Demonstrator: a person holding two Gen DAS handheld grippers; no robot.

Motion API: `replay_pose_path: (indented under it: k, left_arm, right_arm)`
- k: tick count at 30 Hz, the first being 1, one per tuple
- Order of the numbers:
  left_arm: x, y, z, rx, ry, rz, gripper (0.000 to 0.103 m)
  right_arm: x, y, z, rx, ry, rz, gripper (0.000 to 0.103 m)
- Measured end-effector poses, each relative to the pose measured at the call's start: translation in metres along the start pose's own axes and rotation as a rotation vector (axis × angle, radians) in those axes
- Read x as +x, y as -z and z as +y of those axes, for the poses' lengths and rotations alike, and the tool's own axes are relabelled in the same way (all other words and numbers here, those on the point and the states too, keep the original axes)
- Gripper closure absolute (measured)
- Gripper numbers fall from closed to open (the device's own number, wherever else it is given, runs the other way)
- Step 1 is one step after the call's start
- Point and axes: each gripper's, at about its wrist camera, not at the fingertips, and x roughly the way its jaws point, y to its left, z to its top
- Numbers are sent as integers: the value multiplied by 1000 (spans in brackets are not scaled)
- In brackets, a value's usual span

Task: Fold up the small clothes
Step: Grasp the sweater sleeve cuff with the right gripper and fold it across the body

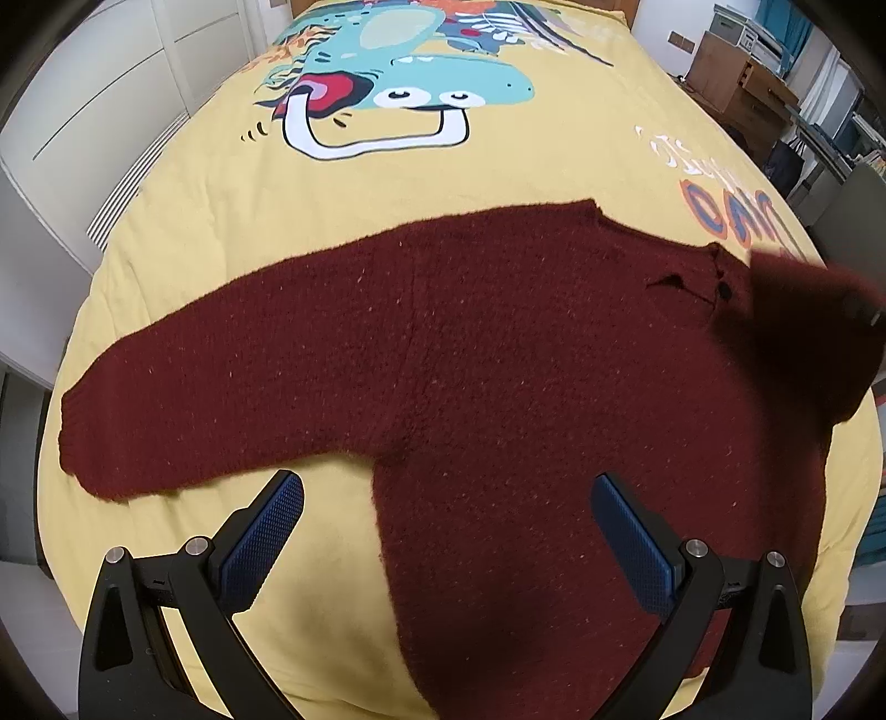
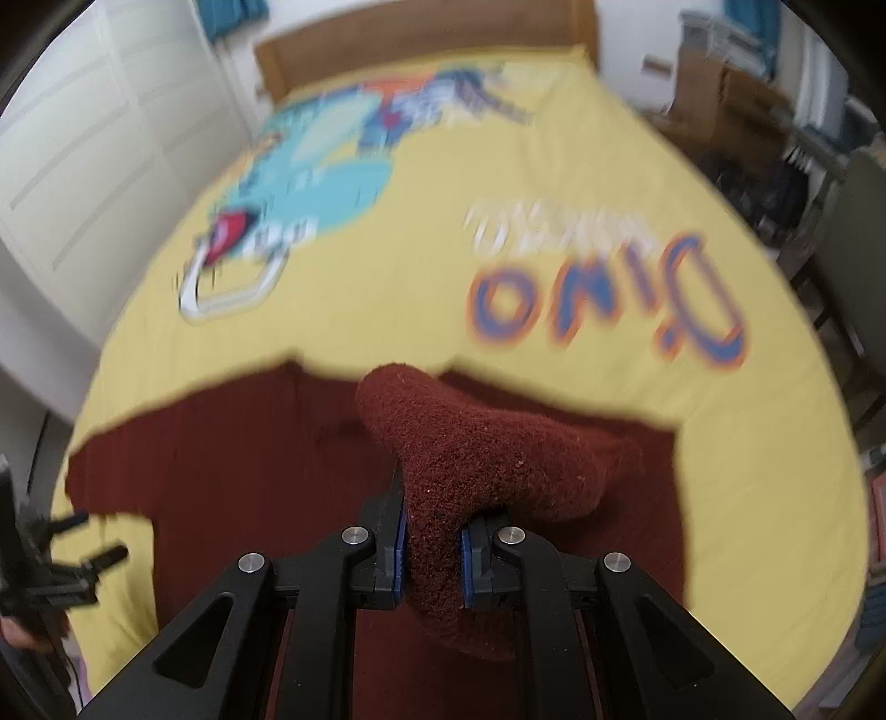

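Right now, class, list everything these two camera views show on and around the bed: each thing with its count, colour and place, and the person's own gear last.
Knitted dark red sweater: one, spread flat on the bed, left sleeve stretched out, right sleeve lifted over the body.
Yellow bedspread with a teal dinosaur print: one, covering the bed under the sweater.
Wooden headboard: one, brown, at the far end of the bed.
White panelled wardrobe doors: along the left of the bed.
Cardboard boxes and shelves: brown and grey, far right, too blurred to count.
Left gripper: one, black with blue pads, jaws open above the sweater's lower edge.
Right gripper: one, black, jaws shut on the sleeve.
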Motion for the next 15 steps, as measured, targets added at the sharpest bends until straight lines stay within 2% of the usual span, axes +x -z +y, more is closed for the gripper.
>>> replay_pose_path:
  k: [5, 9, 15]
  left_arm:
    - [7, 7, -2, 20, -3, 21, 1]
    - [10, 10, -5, 28, 1, 30, 1]
    - [10, 10, -8, 31, 6, 29, 1]
  right_arm:
    - [52, 45, 9, -3, -14, 143, 89]
    - [75, 67, 14, -7, 2, 194, 88]
    - [90, 78, 7, 25, 23, 227, 87]
